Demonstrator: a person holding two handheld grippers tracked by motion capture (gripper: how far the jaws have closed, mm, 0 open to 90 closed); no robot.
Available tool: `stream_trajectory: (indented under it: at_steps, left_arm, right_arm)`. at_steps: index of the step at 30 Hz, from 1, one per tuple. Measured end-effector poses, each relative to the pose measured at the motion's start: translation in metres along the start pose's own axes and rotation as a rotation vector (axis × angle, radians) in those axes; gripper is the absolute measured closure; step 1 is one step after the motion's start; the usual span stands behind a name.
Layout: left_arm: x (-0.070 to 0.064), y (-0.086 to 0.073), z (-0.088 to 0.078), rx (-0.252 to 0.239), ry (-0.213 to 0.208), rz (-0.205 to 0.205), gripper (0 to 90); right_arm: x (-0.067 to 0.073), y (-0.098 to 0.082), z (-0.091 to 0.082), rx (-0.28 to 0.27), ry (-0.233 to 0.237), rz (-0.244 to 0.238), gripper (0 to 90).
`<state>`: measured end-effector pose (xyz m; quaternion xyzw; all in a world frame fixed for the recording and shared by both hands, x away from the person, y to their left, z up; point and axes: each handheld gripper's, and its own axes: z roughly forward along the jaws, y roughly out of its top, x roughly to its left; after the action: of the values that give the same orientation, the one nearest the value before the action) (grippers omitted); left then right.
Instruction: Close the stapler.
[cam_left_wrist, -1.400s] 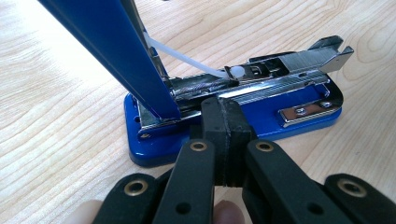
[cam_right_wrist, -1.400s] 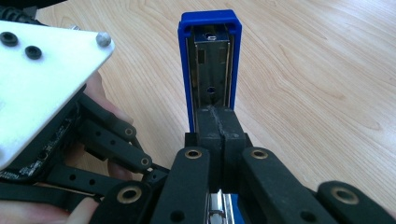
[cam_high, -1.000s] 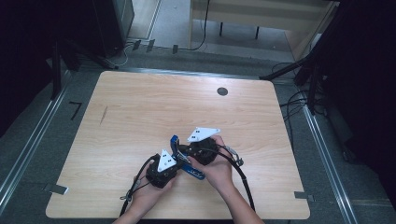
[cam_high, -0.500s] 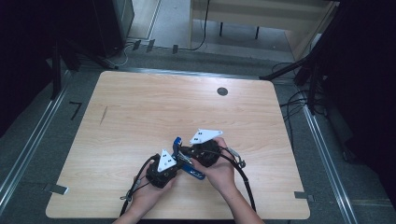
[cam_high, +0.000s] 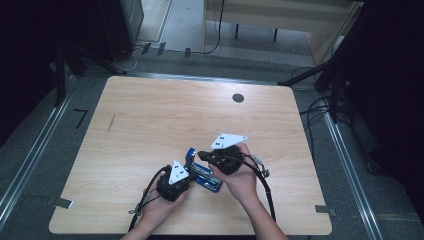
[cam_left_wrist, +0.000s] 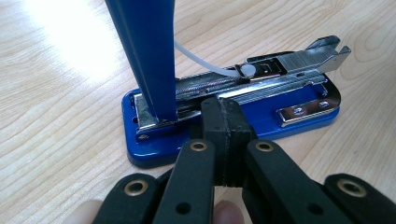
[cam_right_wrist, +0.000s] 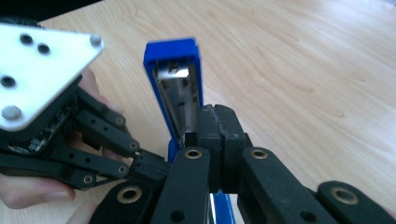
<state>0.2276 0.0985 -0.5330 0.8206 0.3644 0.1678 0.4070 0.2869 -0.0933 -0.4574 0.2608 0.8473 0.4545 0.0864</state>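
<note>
Left gripper view: clenched jaws of the left gripper (cam_left_wrist: 223, 122) pin the blue stapler (cam_left_wrist: 299, 95); right gripper (cam_right_wrist: 215, 140), likewise clenched, should nudge its raised lid (cam_right_wrist: 173, 60) gently.

A light wooden worktop (cam_high: 150, 115) with rounded corners stands on grey floor (cam_high: 35, 150). A round dark grommet (cam_high: 238, 98) sits near its far right corner. Metal rails (cam_high: 30, 155) run along the floor on both sides. Beyond the far edge stand a pale wooden desk (cam_high: 280, 15) and a dark cabinet (cam_high: 120, 20), with cables (cam_high: 320, 107) trailing over the floor. The room's margins lie in shadow.
</note>
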Motion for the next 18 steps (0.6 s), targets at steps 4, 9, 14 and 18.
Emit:
stream_trajectory:
  at_steps: [4, 9, 14, 18]
  left_arm:
    - [0.000, 0.000, 0.000, -0.001, -0.001, 0.000, 90.0]
    - [0.000, 0.000, 0.000, 0.000, 0.000, 0.003, 90.0]
    - [0.000, 0.000, 0.000, -0.001, 0.001, 0.004, 90.0]
    - [0.000, 0.000, 0.000, 0.000, 0.000, 0.005, 90.0]
  right_arm:
    - [-0.003, 0.007, -0.004, -0.031, -0.020, 0.008, 90.0]
    - [-0.003, 0.019, -0.008, -0.059, -0.030, 0.000, 90.0]
    - [0.002, 0.030, -0.010, -0.086, -0.030, -0.012, 90.0]
    - [0.007, 0.036, -0.008, -0.094, -0.024, -0.024, 90.0]
